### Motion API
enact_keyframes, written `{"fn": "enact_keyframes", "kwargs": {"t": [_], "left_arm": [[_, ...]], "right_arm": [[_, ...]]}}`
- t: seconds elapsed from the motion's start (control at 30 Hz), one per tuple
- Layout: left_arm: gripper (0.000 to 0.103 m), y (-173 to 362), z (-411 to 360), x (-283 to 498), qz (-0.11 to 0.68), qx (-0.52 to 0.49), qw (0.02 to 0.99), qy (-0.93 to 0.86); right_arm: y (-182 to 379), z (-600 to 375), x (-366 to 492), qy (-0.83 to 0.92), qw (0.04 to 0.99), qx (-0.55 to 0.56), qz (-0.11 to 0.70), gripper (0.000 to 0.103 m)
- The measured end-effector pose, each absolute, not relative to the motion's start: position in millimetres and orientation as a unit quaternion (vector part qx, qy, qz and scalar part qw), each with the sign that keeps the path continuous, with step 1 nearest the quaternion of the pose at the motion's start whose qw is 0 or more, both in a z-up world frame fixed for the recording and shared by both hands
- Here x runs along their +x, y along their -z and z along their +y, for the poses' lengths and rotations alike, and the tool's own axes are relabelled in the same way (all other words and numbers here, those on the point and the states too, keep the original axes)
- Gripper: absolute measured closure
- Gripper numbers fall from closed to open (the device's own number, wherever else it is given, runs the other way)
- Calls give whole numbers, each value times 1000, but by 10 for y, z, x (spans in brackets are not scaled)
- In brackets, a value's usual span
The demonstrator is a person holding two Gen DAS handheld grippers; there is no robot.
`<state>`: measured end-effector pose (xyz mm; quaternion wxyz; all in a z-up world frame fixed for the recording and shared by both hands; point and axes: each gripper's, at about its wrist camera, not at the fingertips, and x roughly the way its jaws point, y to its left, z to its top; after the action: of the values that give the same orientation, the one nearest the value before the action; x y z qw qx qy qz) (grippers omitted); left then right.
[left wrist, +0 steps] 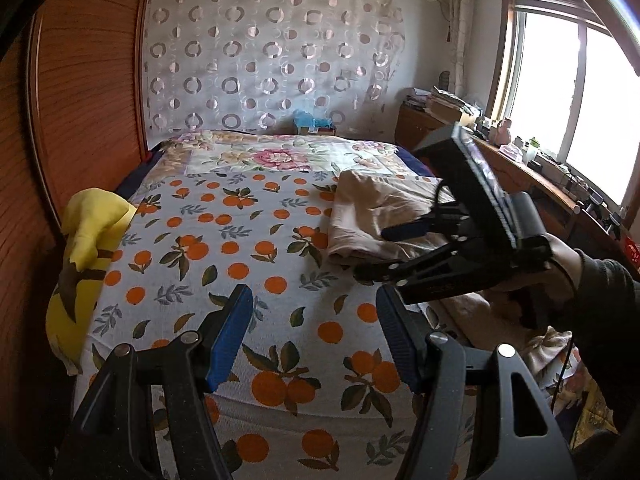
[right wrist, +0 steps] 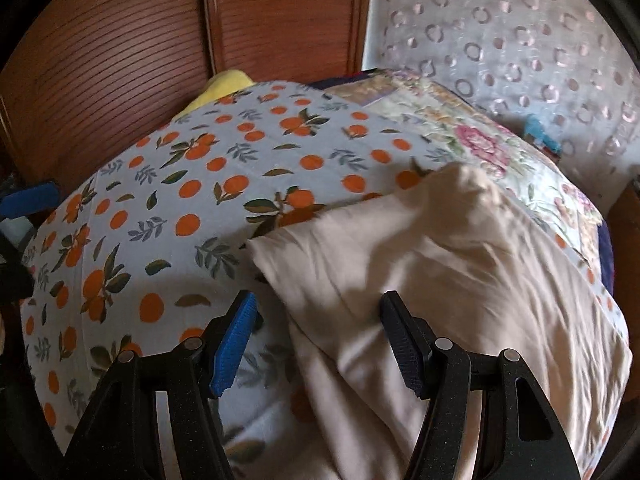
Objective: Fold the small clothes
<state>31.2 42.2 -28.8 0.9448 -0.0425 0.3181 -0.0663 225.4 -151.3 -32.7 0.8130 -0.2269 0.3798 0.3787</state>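
Left gripper (left wrist: pixel 314 336) fills the bottom of its own view, jaws wide, nothing between them, hovering over the bed's near edge. Bed (left wrist: pixel 192 240) carries an orange-print sheet (left wrist: pixel 240 248) on its near half and a floral quilt (left wrist: pixel 276 156) toward the far edge. Beige garment (left wrist: pixel 372 220) lies folded and creased on the bed's right side, spanning the sheet up to the quilt's edge. Right gripper (right wrist: pixel 318 338), jaws wide and holding nothing, hangs over the garment's near-left corner; can't tell if the pads touch the cloth. Left view shows it held by a hand (left wrist: pixel 568 276) in a dark sleeve. Yellow plush toy (left wrist: pixel 88 256) sits at the bed's left edge against the wooden wardrobe (left wrist: pixel 88 100).
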Motion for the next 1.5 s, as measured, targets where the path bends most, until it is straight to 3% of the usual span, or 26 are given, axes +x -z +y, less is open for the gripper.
{"fn": "enact_keyframes", "kwargs": {"t": [0.17,0.2,0.23,0.3,0.77,1.2,1.3,1.5], "left_arm": [[38,309,418,309,321,-44,944,68],[38,314,416,306,321,-44,943,69],[38,317,415,300,321,-45,943,70],[38,324,395,286,322,-45,943,72],[38,295,222,280,317,-51,941,109],[38,338,24,296,329,-35,935,130],[38,362,-12,297,333,-32,933,133],[38,365,-167,290,333,-23,931,146]], "right_arm": [[322,-1377,2364,-373,814,-236,377,37],[315,-1374,2372,-376,814,-234,376,47],[307,-1382,2381,-382,814,-228,373,67],[305,-1369,2405,-378,816,-231,370,96],[-671,-3125,2778,-254,908,-139,304,97],[-386,-3567,3429,-90,919,-147,356,97],[-286,-3470,3471,-50,914,-151,373,79],[-342,-3350,3061,-94,915,-144,364,77]]}}
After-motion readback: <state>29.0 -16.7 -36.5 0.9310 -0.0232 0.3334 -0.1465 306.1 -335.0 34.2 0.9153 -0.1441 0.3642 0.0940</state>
